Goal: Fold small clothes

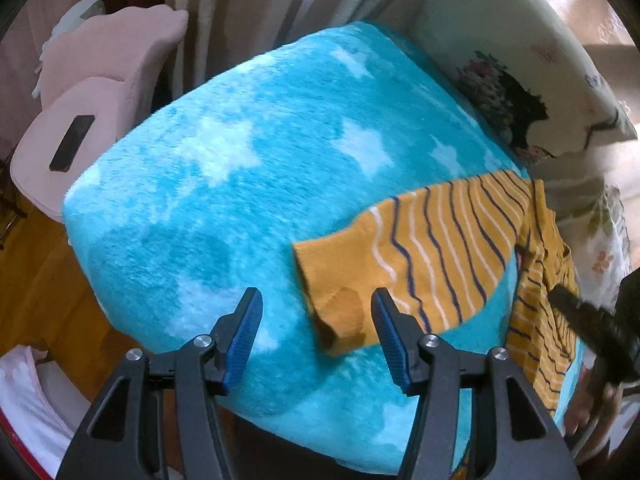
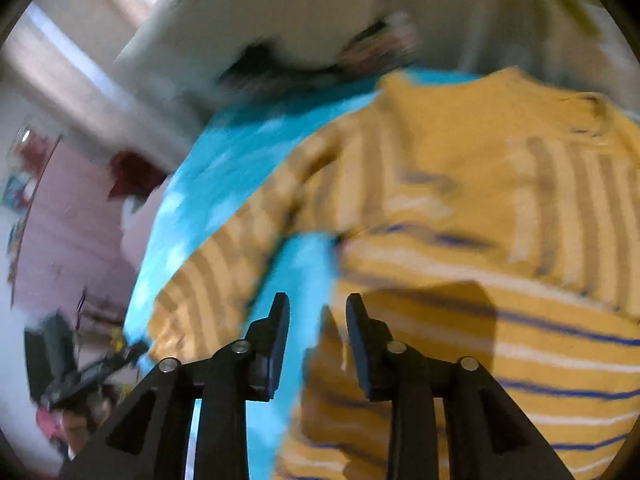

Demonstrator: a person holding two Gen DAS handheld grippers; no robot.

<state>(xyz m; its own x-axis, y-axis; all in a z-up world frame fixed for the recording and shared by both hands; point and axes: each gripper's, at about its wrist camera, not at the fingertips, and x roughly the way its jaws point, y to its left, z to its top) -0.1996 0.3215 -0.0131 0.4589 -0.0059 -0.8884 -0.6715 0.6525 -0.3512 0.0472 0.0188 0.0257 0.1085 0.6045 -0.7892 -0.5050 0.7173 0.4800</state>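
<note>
1. The yellow striped shirt (image 1: 448, 248) lies on a turquoise blanket (image 1: 240, 200) with white stars. It is spread toward the blanket's right side in the left wrist view, one sleeve (image 1: 400, 256) stretched out flat to the left.
2. That sleeve's long axis runs from the shirt body down-left to its plain cuff (image 1: 344, 304), and the cuff end lies just ahead of the left gripper (image 1: 316, 308), partly between its fingertips.
3. The left gripper's jaws stand apart with nothing clamped; the blue pads (image 1: 244, 332) hover over blanket and cuff.
4. The right gripper (image 2: 318, 312) is released too, its jaws parted with nothing pinched. It points at the shirt's side edge, where yellow cloth meets blanket, below the armpit; this view is blurred.
5. Judged from this, the left hand is nearer the sleeve and the right nearer the body. A sleeve fold would carry the cuff rightward across the chest.
6. Beyond the blanket are a pink chair (image 1: 100, 92) with a dark phone-like object (image 1: 72, 142), and floral pillows (image 1: 520, 92).
</note>
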